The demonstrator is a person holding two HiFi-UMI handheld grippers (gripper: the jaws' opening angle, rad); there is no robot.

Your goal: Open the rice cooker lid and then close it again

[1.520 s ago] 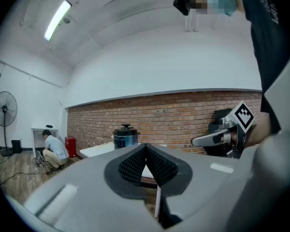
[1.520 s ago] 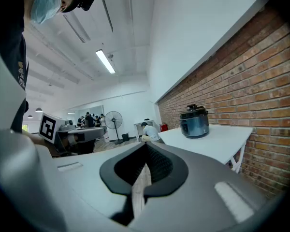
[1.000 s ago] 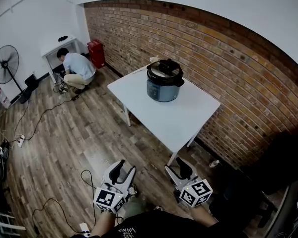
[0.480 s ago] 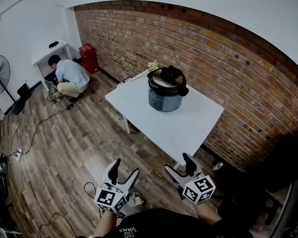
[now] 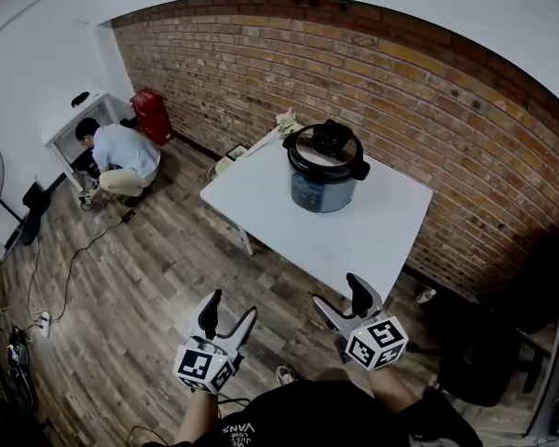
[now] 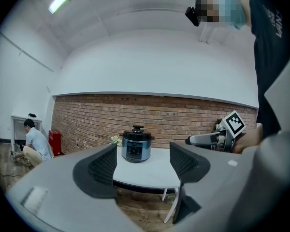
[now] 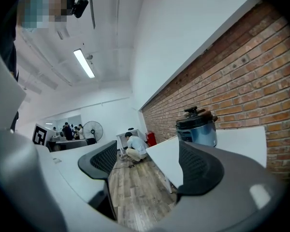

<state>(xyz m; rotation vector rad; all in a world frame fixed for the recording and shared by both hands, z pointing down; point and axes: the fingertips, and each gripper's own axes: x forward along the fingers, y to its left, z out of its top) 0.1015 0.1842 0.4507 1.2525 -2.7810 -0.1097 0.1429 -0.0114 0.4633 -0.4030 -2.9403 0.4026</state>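
A dark rice cooker [image 5: 326,168] with its lid down stands on a white table [image 5: 354,236] against the brick wall. Both grippers are held low in front of me, well short of the table's near edge. My left gripper [image 5: 231,307] is open with nothing between its jaws, which have just spread wider. My right gripper [image 5: 340,293] is also open and empty, and its jaws have widened too. The left gripper view shows the cooker [image 6: 136,146] straight ahead past the jaws of the left gripper [image 6: 143,161]. In the right gripper view the cooker [image 7: 197,127] lies ahead to the right of the right gripper [image 7: 147,163].
A person [image 5: 116,152] crouches by a white cabinet at the far left, beside a red case [image 5: 152,115]. Cables run over the wooden floor [image 5: 121,268]. A black chair [image 5: 503,343] stands at the right. Something small and pale [image 5: 286,121] sits on the table's far corner.
I have come closer to the table, with both grippers carried forward. Both pairs of jaws stand wider apart than a second ago.
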